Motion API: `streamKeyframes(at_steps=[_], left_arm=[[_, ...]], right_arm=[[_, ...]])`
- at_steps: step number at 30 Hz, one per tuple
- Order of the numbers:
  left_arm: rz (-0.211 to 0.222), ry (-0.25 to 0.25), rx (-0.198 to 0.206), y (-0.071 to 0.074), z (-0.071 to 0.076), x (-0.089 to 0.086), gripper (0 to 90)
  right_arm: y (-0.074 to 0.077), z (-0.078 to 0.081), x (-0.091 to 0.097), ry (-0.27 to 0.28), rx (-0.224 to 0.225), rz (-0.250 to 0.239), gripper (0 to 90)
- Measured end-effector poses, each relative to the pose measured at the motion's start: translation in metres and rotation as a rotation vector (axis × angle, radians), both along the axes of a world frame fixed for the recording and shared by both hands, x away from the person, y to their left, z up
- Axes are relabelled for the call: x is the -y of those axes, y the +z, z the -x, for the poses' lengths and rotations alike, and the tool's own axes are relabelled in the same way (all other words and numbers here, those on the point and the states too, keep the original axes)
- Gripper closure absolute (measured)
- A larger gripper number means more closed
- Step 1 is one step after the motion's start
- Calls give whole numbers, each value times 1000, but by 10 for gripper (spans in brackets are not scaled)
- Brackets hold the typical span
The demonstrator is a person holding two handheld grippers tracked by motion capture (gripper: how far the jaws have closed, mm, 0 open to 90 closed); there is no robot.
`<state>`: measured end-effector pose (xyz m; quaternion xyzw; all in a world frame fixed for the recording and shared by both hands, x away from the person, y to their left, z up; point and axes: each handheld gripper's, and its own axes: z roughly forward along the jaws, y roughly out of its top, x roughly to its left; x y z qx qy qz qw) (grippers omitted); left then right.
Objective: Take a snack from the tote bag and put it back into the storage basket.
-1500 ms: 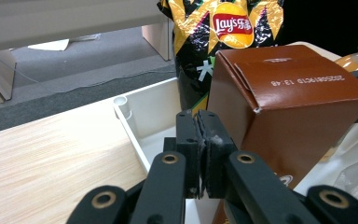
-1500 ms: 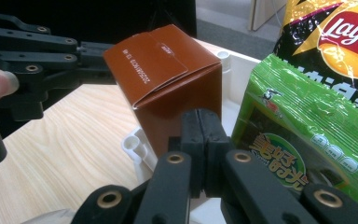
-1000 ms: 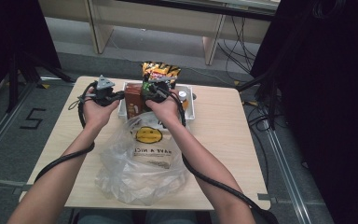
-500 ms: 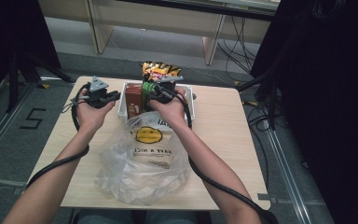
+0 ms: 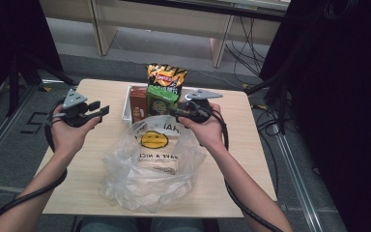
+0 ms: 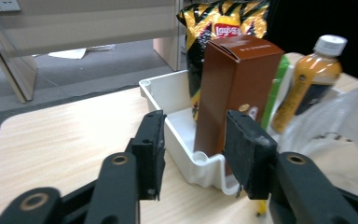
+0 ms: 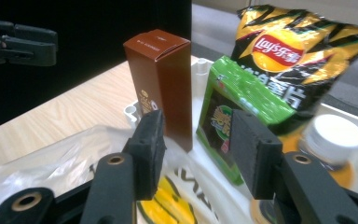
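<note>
A clear plastic bag (image 5: 149, 164) printed with a yellow smiley lies on the wooden table (image 5: 251, 159), its mouth towards a white tray (image 5: 126, 104). A brown box (image 5: 137, 102), a green pack (image 5: 160, 100) and a chips bag (image 5: 166, 77) stand in the tray. An orange drink bottle (image 6: 310, 86) stands behind the brown box (image 6: 235, 88). My left gripper (image 5: 100, 108) hovers left of the tray. My right gripper (image 5: 175, 113) hovers over the bag's far edge. The jaws of both have just been opening, with nothing between them. In its own view each gripper (image 6: 193, 140) (image 7: 196, 135) stands open.
The tray (image 6: 177, 135) sits near the table's far edge, with bare wood to its left. Beyond the table are a grey floor, desk legs (image 5: 220, 48) and cables. Black equipment stands at both sides. My left gripper (image 7: 51, 42) shows far off in the right gripper view.
Both hands have drawn apart from the bag's mouth by the tray, the left one to the left and the right one to the right. Both pairs of jaws have opened.
</note>
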<state>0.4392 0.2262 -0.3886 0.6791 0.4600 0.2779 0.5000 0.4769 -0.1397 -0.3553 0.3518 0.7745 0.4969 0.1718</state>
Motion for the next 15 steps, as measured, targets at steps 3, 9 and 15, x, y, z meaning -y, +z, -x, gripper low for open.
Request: streamKeyframes(at_steps=[3, 9, 15], left_arm=[[7, -26, 0, -5, 12, -3, 511], [19, -53, -6, -19, 37, -10, 481], [72, -72, -33, -36, 56, -10, 456]], right_arm=[[-2, 10, 19, -24, 30, -16, 547], [-17, 27, 57, -54, 37, -17, 531], [-37, 43, 87, -97, 19, -49, 529]])
